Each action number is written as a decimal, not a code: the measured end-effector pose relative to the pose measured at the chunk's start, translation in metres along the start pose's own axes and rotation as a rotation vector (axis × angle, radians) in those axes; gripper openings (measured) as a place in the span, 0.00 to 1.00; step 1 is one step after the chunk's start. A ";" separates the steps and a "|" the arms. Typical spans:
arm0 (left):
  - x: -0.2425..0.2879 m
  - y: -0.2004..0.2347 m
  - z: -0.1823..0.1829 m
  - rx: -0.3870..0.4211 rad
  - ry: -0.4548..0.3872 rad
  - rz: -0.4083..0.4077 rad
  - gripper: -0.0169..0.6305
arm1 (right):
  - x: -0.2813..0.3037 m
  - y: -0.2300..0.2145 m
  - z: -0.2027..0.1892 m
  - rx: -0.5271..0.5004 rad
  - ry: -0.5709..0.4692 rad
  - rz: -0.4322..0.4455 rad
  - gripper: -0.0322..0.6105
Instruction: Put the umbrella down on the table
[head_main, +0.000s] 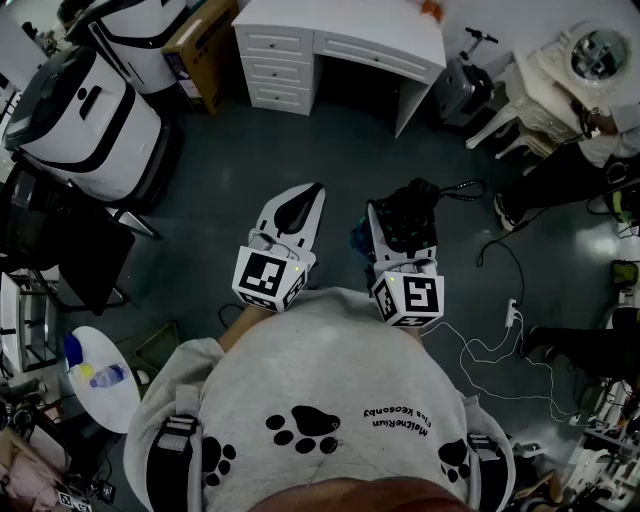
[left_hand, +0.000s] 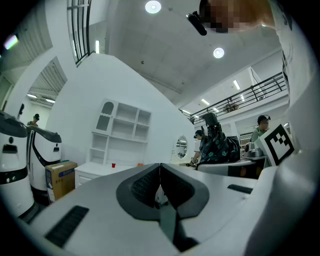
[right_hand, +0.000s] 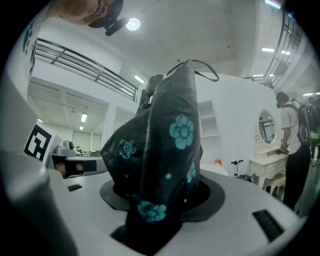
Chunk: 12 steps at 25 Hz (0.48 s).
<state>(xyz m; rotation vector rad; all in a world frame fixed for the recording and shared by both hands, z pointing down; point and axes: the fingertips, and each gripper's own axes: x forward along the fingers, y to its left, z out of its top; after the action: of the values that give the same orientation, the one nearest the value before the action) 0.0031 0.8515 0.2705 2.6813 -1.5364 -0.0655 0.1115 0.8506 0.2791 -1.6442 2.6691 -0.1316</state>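
**Folded umbrella clamped in the right gripper, table not yet reached**

The dark folded fabric umbrella with teal flower print (right_hand: 170, 125) stands between the jaws of the right gripper (right_hand: 160, 197), which are spread wide around its bunched canopy and pressing on it. It is held in the air, well apart from the white desk with drawers (head_main: 400, 40) ahead.

It is probably light, with soft, slack cloth over stiff ribs. The folds may slip, so a grip low on the bundle near the shaft seems safest.

The left gripper (left_hand: 160, 167) has its jaws together with nothing between them.

No brand shows on the umbrella. The lettering on the grey paw-print sweatshirt (head_main: 330, 390) and the blue label on the cardboard box (left_hand: 60, 177) are too small to read.
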 end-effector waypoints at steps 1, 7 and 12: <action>0.001 -0.006 -0.001 0.001 -0.001 0.000 0.06 | -0.002 -0.002 0.001 -0.003 -0.005 0.004 0.43; 0.001 -0.024 -0.011 -0.005 0.001 0.023 0.06 | -0.016 -0.010 -0.001 -0.016 -0.029 0.041 0.43; 0.009 -0.038 -0.011 -0.008 -0.019 0.034 0.06 | -0.024 -0.029 -0.003 0.007 -0.020 0.041 0.43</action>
<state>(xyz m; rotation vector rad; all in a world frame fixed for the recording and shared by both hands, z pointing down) 0.0407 0.8632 0.2792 2.6552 -1.5833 -0.0958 0.1478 0.8594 0.2830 -1.5798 2.6825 -0.1228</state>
